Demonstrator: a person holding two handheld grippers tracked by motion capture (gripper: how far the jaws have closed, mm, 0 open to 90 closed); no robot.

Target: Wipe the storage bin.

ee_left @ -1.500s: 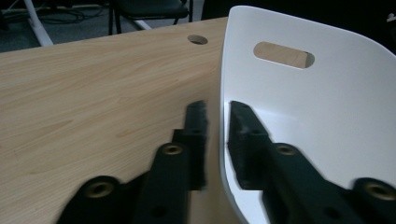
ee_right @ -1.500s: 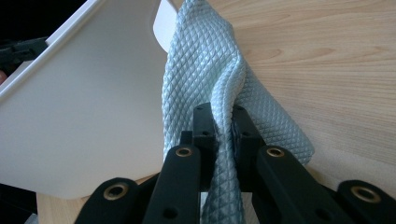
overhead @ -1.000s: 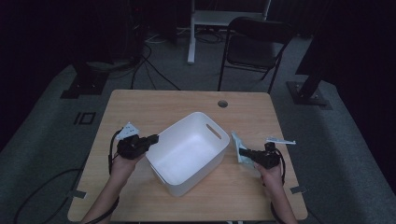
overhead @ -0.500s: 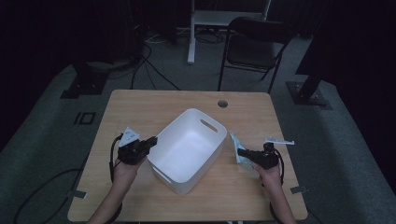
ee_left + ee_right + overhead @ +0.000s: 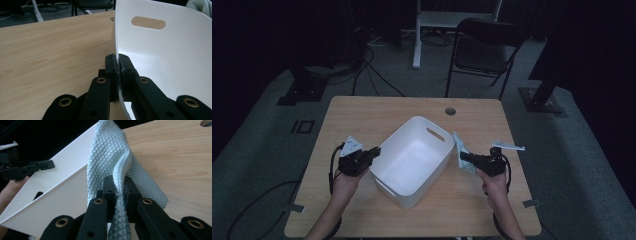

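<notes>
A white plastic bin [image 5: 414, 160] with slot handles stands in the middle of the wooden table [image 5: 382, 112]. My left gripper [image 5: 373, 151] is shut on the bin's near-left rim; its jaws pinch the thin white wall [image 5: 119, 62]. My right gripper [image 5: 464, 158] is shut on a pale green quilted cloth [image 5: 462, 152], lifted beside the bin's right side. In the right gripper view the cloth [image 5: 117, 162] folds between the jaws, with the bin [image 5: 60, 187] to the left and my left gripper [image 5: 51, 164] beyond it.
A round cable hole [image 5: 450, 111] sits near the table's far edge. A black folding chair [image 5: 484, 47] and a white stand [image 5: 422, 25] are behind the table. Cables lie on the grey floor to the left.
My right gripper has risen a little with the cloth, which now stands up beside the bin's right rim. The left gripper keeps its hold on the bin's rim.
</notes>
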